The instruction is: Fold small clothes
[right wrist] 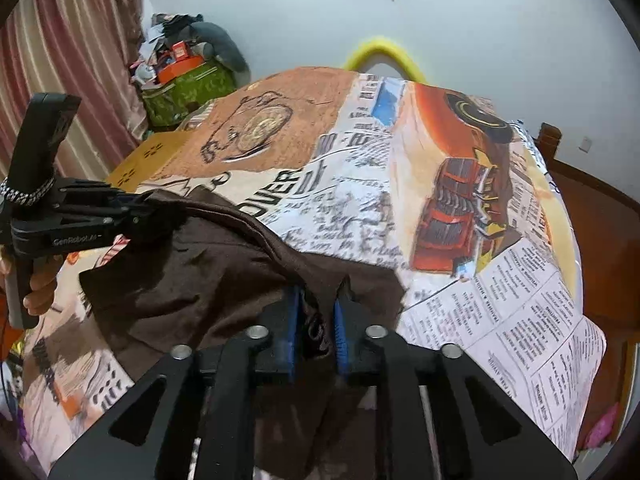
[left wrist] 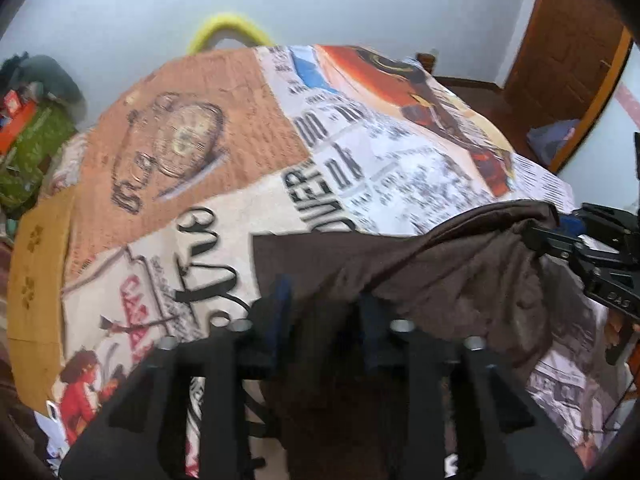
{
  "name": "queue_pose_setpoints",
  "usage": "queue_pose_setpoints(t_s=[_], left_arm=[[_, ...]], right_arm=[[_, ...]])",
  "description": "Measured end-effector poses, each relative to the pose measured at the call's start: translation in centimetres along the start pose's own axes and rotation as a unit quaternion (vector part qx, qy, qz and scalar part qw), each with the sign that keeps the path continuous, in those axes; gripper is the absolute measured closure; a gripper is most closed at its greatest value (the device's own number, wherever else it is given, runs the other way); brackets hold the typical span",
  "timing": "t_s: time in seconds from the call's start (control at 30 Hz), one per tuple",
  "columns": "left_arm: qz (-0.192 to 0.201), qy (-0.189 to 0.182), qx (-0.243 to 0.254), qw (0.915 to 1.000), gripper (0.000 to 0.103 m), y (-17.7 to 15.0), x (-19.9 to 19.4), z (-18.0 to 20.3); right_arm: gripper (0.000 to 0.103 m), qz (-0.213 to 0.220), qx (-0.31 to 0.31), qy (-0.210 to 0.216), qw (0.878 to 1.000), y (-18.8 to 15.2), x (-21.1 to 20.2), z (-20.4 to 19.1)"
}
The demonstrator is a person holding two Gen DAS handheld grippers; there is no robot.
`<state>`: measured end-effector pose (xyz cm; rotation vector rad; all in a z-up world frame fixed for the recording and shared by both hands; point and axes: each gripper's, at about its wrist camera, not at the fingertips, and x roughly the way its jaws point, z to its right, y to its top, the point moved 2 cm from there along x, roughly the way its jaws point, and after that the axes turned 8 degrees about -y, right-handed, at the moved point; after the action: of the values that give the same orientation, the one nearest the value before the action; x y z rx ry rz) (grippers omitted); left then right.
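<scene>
A dark brown garment (left wrist: 432, 272) hangs a little above the bed, stretched between both grippers. My left gripper (left wrist: 326, 292) is shut on one edge of it, with cloth draped over its blue fingers. My right gripper (right wrist: 316, 304) is shut on the other edge, with brown cloth (right wrist: 208, 272) pinched between its blue pads. In the left wrist view the right gripper (left wrist: 540, 236) shows at the right, clamped on the garment's corner. In the right wrist view the left gripper (right wrist: 140, 210) shows at the left, clamped on the far corner.
The bed is covered by a printed newspaper-pattern sheet (left wrist: 224, 152) with a red truck picture (right wrist: 452, 216). A green bag with clutter (right wrist: 188, 88) stands by the pink curtain (right wrist: 72, 60). A yellow hoop (right wrist: 380, 52) sits behind the bed. A wooden door (left wrist: 568, 40) is at the right.
</scene>
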<state>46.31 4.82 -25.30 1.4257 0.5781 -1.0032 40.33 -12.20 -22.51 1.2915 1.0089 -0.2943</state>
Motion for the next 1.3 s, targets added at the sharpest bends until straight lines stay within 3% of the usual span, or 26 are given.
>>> queue_pose_setpoints(t_s=[0.07,0.3,0.5,0.7,0.77,0.87,0.97,1.1,1.23,1.3], left_arm=[[0.018,0.016,-0.001,0.9997,0.05,0.4,-0.6,-0.5],[0.052,0.025,-0.022,0.9981,0.04,0.7,-4.3,-1.8],[0.037,-0.001,-0.017,0.9992,0.03,-1.5,-5.1,-0.9],[-0.008,-0.025,-0.01,0.9996,0.032,-4.6,-2.9,0.1],[-0.019,-0.032,-0.008,0.9993,0.043,-5.4,-2.2,0.4],[-0.033,-0.016,-0.002,0.9993,0.046,-6.1,-1.2,0.3],[-0.037,0.01,-0.004,0.9993,0.046,-6.6,-0.2,-0.5],[-0.03,0.005,-0.033,0.999,0.044,-6.5,0.1,-2.2],[0.001,0.06,-0.042,0.9974,0.043,-5.6,-0.9,-4.2],[0.003,0.052,-0.065,0.9966,0.043,-5.2,-1.4,-5.4]], right_arm=[[0.059,0.006,0.014,-0.014,1.0,0.2,-0.1,0.7],[0.053,0.037,0.025,-0.031,0.998,1.2,-2.7,1.4],[0.049,0.055,0.02,0.024,0.998,1.3,-4.7,-1.1],[0.049,0.007,-0.017,0.065,0.998,-1.1,-2.0,-4.7],[0.049,-0.012,-0.022,0.068,0.997,-1.9,-0.9,-5.2],[0.049,-0.037,-0.021,0.058,0.997,-2.9,0.7,-5.1],[0.049,-0.046,-0.013,0.041,0.998,-3.7,1.4,-4.0],[0.049,-0.035,-0.003,0.027,0.999,-4.0,0.8,-2.6],[0.049,-0.043,-0.009,0.012,0.999,-5.0,0.5,-1.8],[0.049,-0.049,-0.008,0.004,0.999,-5.3,0.3,-1.5]])
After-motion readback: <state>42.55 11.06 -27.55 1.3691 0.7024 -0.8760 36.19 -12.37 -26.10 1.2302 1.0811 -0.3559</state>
